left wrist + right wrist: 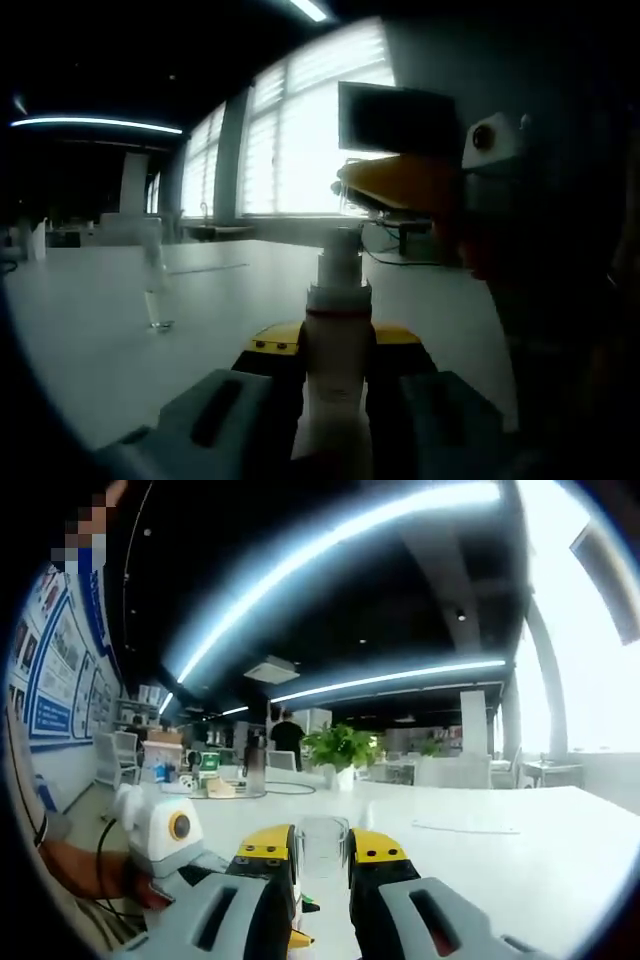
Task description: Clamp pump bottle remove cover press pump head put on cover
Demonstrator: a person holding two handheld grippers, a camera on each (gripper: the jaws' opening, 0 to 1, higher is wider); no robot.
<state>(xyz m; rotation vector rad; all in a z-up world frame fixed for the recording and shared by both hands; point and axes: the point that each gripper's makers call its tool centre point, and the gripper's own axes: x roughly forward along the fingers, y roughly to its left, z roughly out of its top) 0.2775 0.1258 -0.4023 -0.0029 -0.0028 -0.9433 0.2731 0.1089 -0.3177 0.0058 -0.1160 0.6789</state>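
Observation:
A white pump bottle (338, 375) stands upright between the yellow-tipped jaws of my left gripper (338, 338), which is shut on its body. Its pump head (338, 256) is bare and rises above the jaws. My right gripper (352, 186) reaches in from the right, its orange-yellow jaws hovering just above the pump head. In the right gripper view, my right gripper (322, 848) is shut on a clear plastic cover (322, 840) held upright between its yellow tips.
The white table (90, 350) stretches left and away. A slim clear item (155, 292) stands on it at the left. A dark monitor (400, 115) and bright windows are behind. A potted plant (342, 750) and boxes sit far back on the table (520, 850).

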